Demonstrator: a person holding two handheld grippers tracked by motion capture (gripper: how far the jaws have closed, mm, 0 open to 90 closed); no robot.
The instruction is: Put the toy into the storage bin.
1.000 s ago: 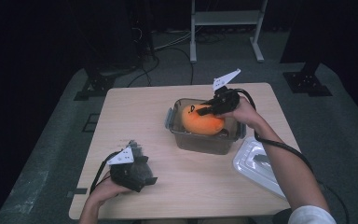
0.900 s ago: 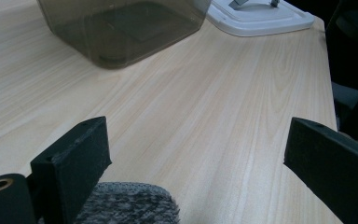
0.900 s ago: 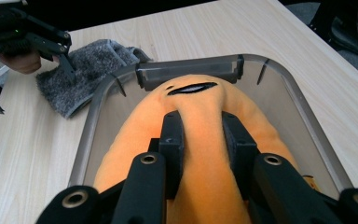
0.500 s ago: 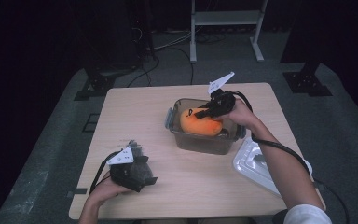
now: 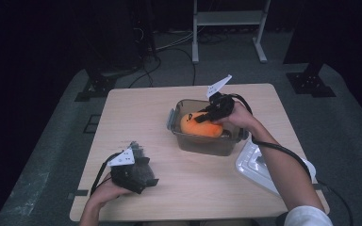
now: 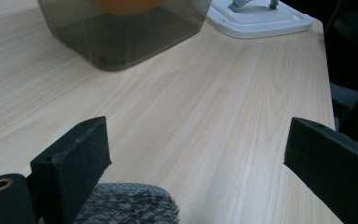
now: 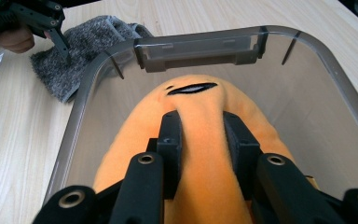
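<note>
An orange plush toy (image 5: 199,126) lies inside a clear smoky plastic container (image 5: 202,145) at the table's middle right. My right gripper (image 5: 212,113) reaches into the container from the right and is shut on the toy. In the right gripper view both pads pinch a ridge of the orange plush toy (image 7: 200,100), just behind its stitched mouth. My left gripper (image 5: 141,173) rests near the table's front left, on a grey knit cloth (image 5: 137,151). Its jaws stand wide open in the left gripper view (image 6: 196,149), with bare wood between them and the cloth (image 6: 126,207) under the left jaw.
The container's white lid (image 5: 259,162) lies flat at the table's right edge, beside the right forearm. A latch sits on the container's far rim (image 7: 196,46). Beyond it in the right gripper view are the cloth (image 7: 88,35) and the left hand. Cables and stands surround the table.
My right gripper has shifted slightly leftward and lower over the container, with the toy still in its grip. The left hand and its gripper have stayed put.
</note>
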